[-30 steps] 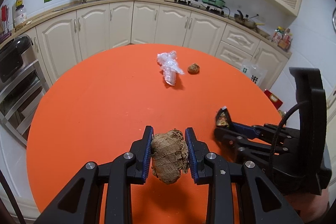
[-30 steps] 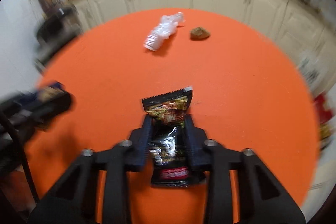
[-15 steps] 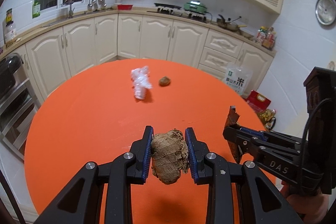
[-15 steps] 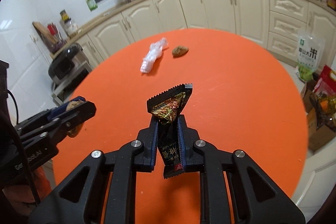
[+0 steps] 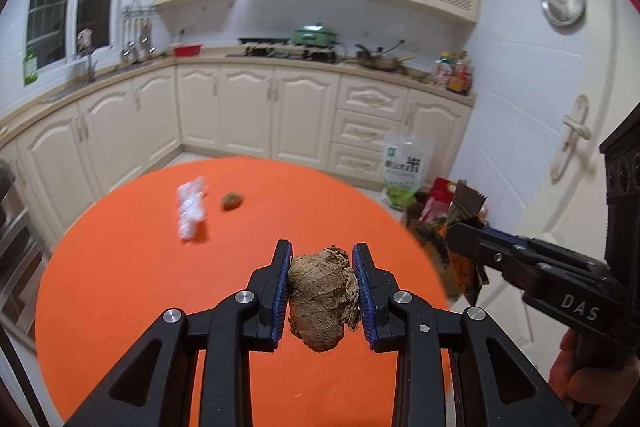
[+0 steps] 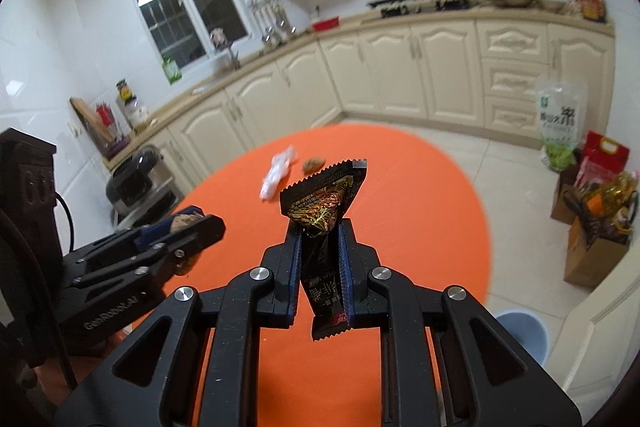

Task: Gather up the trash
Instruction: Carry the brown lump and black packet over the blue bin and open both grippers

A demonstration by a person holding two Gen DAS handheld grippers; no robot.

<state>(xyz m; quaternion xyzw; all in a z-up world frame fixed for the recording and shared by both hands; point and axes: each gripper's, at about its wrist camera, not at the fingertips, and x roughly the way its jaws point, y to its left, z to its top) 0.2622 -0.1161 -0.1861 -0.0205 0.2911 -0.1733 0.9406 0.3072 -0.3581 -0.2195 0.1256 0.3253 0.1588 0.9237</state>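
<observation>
The right gripper [image 5: 460, 227] carries "DAS" in pale capitals on its black side. The left gripper [image 6: 200, 223] bears "GenRobot.AI" along its arm. A green-and-white rice bag [image 6: 558, 125] on the floor shows a large "米", its smaller characters too blurred to read. The snack wrapper [image 6: 326, 227] has Chinese print that cannot be made out.

Brown paper wad [image 5: 322, 297]: crumpled, rough, matt. Snack wrapper [image 6: 326, 227]: glossy black foil-like film, serrated edges. Left gripper [image 5: 322, 287] and right gripper [image 6: 320, 263]: matt black plastic, ribbed blue pads [image 5: 280, 287], shiny metal screws. Table [image 5: 120, 267]: smooth matt orange. Crumpled plastic [image 5: 190, 207]: clear, shiny. Cabinets [image 5: 248, 111]: satin cream panels.
</observation>
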